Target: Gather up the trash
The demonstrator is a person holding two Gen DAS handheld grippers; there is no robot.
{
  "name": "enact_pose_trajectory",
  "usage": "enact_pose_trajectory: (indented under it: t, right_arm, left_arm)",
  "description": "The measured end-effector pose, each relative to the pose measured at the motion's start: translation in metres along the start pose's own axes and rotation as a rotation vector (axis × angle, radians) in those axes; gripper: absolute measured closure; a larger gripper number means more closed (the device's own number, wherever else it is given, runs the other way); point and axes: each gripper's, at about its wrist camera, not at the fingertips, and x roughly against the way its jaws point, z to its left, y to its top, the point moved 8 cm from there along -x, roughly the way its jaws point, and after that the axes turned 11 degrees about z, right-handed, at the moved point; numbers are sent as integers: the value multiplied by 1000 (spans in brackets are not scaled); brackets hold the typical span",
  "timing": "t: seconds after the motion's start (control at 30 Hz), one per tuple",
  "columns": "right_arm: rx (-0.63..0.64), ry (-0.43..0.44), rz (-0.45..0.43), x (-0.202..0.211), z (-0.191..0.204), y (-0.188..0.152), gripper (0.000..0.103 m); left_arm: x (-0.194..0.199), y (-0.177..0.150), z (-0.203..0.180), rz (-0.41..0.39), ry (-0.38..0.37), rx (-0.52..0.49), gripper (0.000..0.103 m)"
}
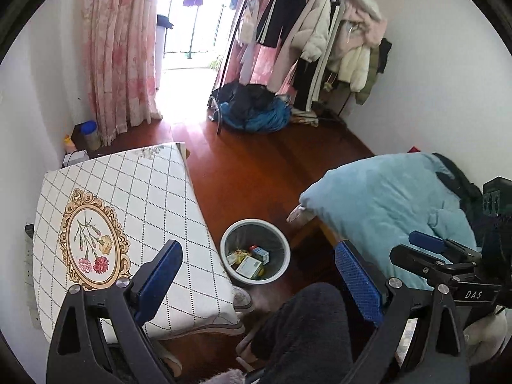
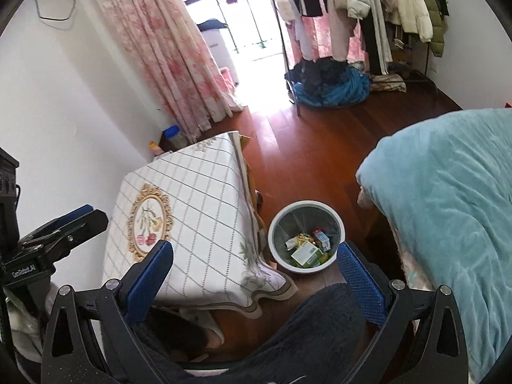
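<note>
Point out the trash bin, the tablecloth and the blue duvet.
trash bin [image 2: 276,220]: right wrist view, left rim.
tablecloth [image 1: 153,192]: left wrist view, bare checked area.
blue duvet [image 2: 448,192]: right wrist view, top surface.

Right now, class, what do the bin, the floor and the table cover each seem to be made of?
Bin: probably plastic, with a smooth pale rim and a dark liner or mesh inside, hard to tell which.
Floor: red-brown wood planks, glossy, reflecting window light.
Table cover: printed cloth or vinyl, unclear which; it drapes and folds at the corner.
</note>
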Motion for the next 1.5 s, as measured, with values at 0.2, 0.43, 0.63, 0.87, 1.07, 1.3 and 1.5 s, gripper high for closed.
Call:
enact_pose_trajectory:
  t: [0.2, 0.43, 0.63, 0.87, 1.07, 1.3, 1.5]
  right_arm:
    - [21, 23, -32, 31, 15, -2, 0]
    - [32, 22, -72, 57, 23, -1, 0]
    - [46, 21, -70, 63, 26, -4, 0]
    - [60, 12, -53, 64, 29, -6, 0]
    - [63, 14, -50, 63, 29, -7, 0]
    - [63, 12, -54, 65, 29, -8, 0]
    - [57, 9, -61, 71, 24, -11, 0]
  left_arm:
    - [21, -4, -3, -29, -28, -16, 5]
    - [44, -6, -7, -63, -47, -34, 5]
    - [49, -9, -12, -71, -57, -39, 5]
    - [51, -11, -11, -75, -50, -31, 0]
    - [49, -12, -10, -74, -46, -31, 0]
    - [47, -13, -18, -68, -55, -40, 0]
    - [48, -11, -24, -74, -69, -44, 0]
